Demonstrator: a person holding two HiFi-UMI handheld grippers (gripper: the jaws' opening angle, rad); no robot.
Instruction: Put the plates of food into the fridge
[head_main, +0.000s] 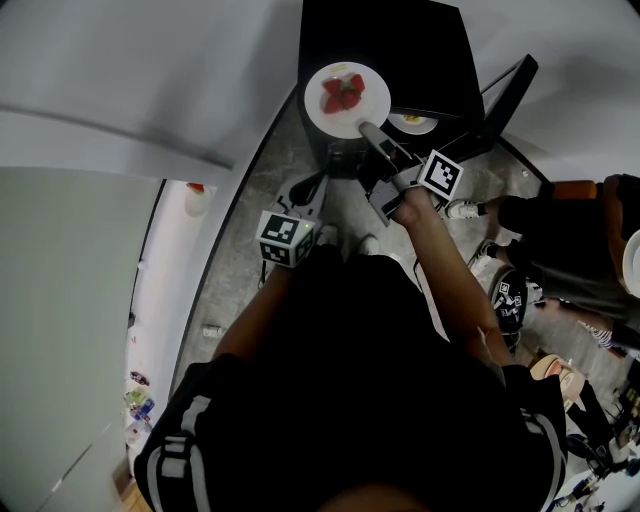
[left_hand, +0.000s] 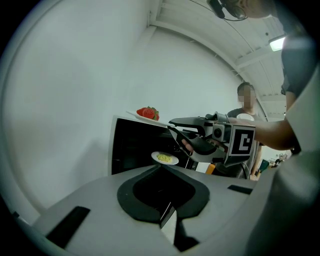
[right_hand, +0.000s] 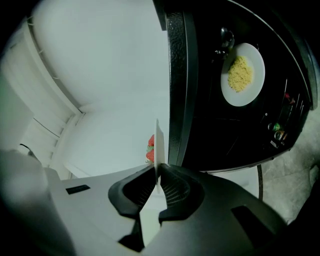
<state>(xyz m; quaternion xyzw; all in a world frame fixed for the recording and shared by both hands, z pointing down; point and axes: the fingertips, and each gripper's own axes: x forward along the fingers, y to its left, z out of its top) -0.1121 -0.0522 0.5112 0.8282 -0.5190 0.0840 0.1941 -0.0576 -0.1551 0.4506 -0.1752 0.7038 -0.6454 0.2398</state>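
Observation:
A white plate of strawberries (head_main: 347, 100) is held up at the front top edge of the open black fridge (head_main: 400, 50), with my right gripper (head_main: 370, 130) shut on its near rim. In the right gripper view the plate (right_hand: 157, 150) stands edge-on between the pads, and the strawberries (right_hand: 150, 149) peek out behind it. A second white plate with yellow food (right_hand: 242, 74) sits on a shelf inside the fridge (right_hand: 180, 100). My left gripper (head_main: 308, 197) hangs lower and to the left, jaws together on nothing. From the left gripper view (left_hand: 167, 212) the strawberry plate (left_hand: 145, 116) and yellow plate (left_hand: 165, 158) both show.
The fridge door (head_main: 505, 100) stands open to the right. A person (head_main: 560, 240) is close by on the right. A white wall and counter with a small bottle (head_main: 197, 197) run along the left. Grey stone floor lies in front of the fridge.

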